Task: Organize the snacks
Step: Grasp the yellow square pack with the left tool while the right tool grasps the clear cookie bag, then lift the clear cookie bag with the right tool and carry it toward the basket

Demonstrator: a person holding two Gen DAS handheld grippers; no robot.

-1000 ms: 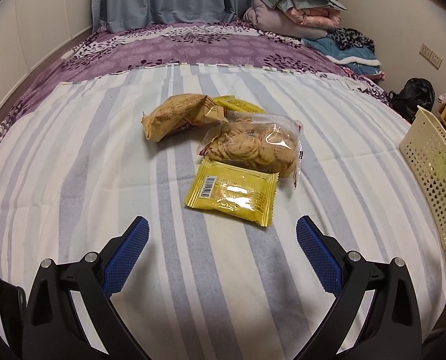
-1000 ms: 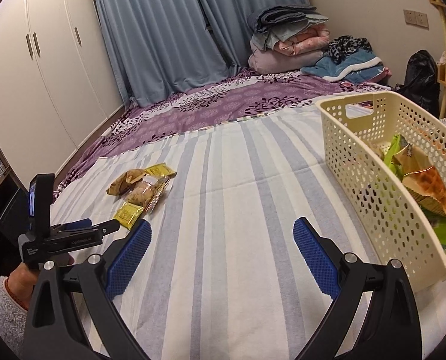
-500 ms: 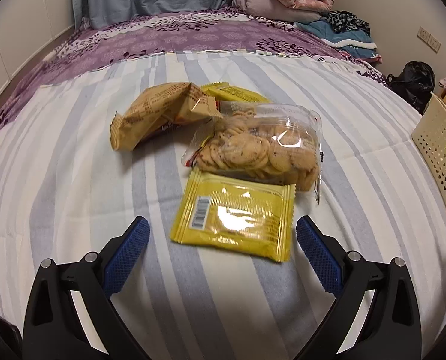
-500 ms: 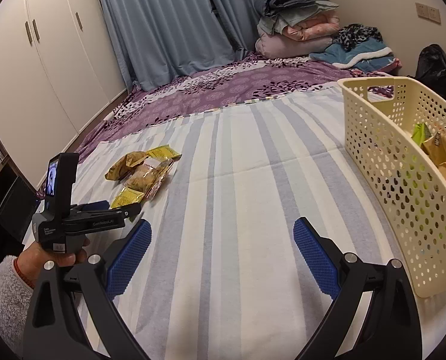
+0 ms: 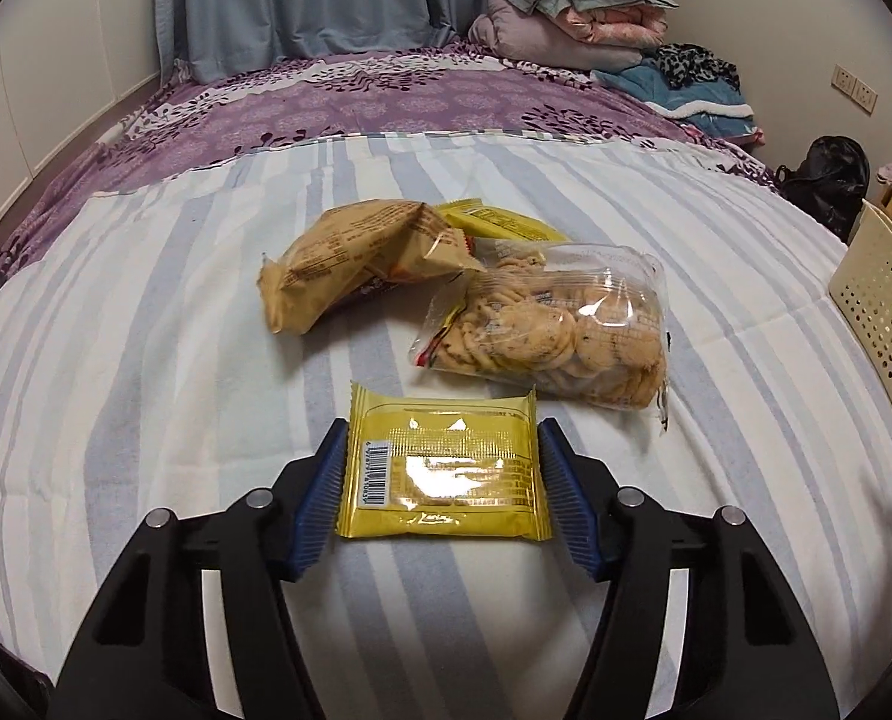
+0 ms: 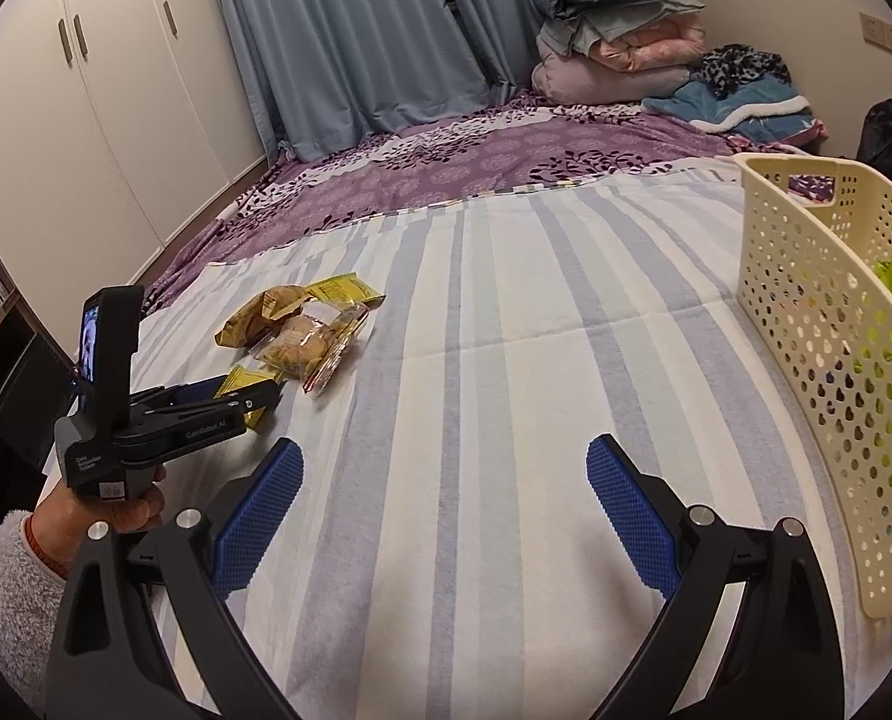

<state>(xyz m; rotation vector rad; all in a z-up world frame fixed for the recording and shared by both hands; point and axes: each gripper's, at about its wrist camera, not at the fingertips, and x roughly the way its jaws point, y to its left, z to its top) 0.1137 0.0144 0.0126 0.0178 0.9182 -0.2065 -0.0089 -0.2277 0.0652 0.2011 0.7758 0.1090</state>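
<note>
In the left wrist view the left gripper (image 5: 443,468) sits at six o'clock over the striped sheet (image 5: 146,372), its jaws closing around a flat yellow packet (image 5: 443,468); both blue pads (image 5: 326,486) lie against the packet's side edges; just beyond, toward one o'clock, lies a clear bag of cookies (image 5: 560,330); toward eleven o'clock a tan snack bag (image 5: 356,258) leans against it, with a second yellow packet (image 5: 494,222) peeking out behind; a cream basket (image 5: 884,312) stands at three o'clock. In the right wrist view the right gripper (image 6: 446,510) hovers with fingers wide and nothing between them; folded bedding (image 6: 620,42) is piled at one o'clock.
</note>
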